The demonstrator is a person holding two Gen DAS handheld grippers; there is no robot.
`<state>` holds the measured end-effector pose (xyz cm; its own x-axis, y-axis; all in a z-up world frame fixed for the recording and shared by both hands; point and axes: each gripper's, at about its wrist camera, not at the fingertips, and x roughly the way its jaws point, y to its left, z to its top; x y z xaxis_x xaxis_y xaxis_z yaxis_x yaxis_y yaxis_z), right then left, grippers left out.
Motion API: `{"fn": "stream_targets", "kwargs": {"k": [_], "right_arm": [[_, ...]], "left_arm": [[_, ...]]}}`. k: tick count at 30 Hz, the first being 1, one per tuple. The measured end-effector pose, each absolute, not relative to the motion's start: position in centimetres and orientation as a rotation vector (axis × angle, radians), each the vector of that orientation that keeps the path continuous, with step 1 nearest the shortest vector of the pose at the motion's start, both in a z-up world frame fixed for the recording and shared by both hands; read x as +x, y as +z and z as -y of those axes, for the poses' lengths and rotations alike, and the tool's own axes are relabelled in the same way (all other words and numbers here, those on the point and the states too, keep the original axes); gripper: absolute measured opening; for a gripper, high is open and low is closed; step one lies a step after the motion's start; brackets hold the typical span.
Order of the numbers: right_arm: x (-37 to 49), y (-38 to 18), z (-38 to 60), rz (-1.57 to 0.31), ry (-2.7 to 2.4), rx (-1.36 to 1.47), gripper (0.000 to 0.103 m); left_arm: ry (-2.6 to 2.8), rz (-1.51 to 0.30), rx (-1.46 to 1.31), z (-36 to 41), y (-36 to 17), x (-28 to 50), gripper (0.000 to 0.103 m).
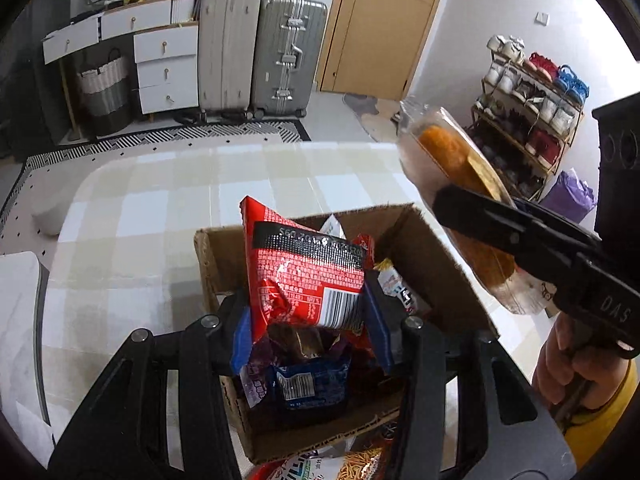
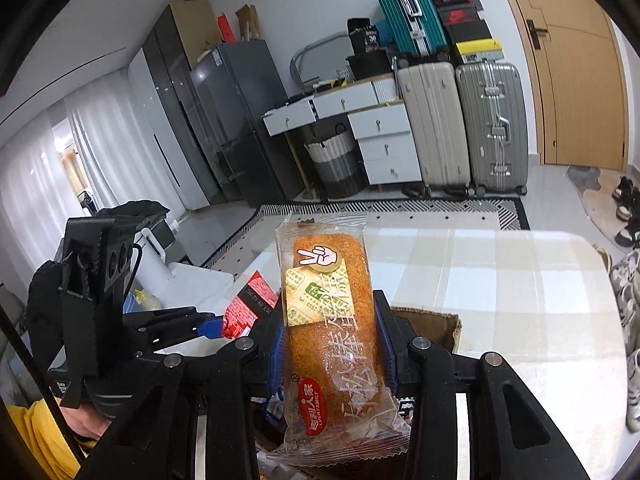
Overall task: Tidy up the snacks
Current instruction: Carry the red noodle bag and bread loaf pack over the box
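1. Left gripper (image 1: pixel 308 312) clamped on a red snack packet (image 1: pixel 304 272). The packet stands upright between the blue pads, directly over the open cardboard box (image 1: pixel 424 256).
2. Right gripper (image 2: pixel 330 350) clamped on a clear-wrapped bread roll (image 2: pixel 328 320), pads on its two long sides at mid-length. Seen from the left wrist, the roll (image 1: pixel 448 156) sits beside and above the box's right wall, outside the opening.
3. Box sits at the near edge of the checked tabletop (image 1: pixel 160 200). It already holds several packets, a dark blue one (image 1: pixel 308 384) on top.
4. Key relation: the red packet is already above the opening, so the left hand looks nearer to a drop. The roll's long axis runs along the right gripper's pointing line, tilted up and away from the box. My guess: it must shift leftward over the wall before release.
5. Risk, as I judge it: the two grippers crowding the one opening.
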<state>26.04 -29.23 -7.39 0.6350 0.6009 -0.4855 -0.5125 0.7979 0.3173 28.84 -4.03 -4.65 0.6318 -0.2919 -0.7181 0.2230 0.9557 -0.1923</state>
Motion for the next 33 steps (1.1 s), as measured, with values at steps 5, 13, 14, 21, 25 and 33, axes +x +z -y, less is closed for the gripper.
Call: {"fn": "stream_targets", "kwargs": {"k": [5, 13, 14, 21, 25, 33], "right_arm": [[26.9, -9.0, 29.2, -0.637, 0.642, 0.163, 0.038], [26.7, -9.9, 29.1, -0.652, 0.635, 0.159, 0.038], [26.7, -9.9, 29.1, -0.653, 0.635, 0.158, 0.038], [26.8, -10.7, 28.4, -0.69, 0.636, 0.134, 0.038], [26.9, -11.1, 28.2, -0.705, 0.633, 0.125, 0.038], [26.7, -11.4, 27.2, -0.711, 0.618, 0.063, 0.038]], "left_arm": [[-0.298, -0.857, -0.091, 3.7, -6.0, 29.8, 0.044], [-0.299, -0.834, -0.092, 3.2, -5.5, 29.5, 0.044], [-0.298, -0.827, -0.092, 3.1, -5.3, 29.4, 0.044], [-0.28, -0.798, -0.093, 2.7, -3.5, 27.7, 0.044], [-0.27, -0.797, -0.098, 2.5, -3.0, 27.1, 0.044], [-0.26, -0.795, -0.098, 2.1, -2.6, 26.0, 0.047]]}}
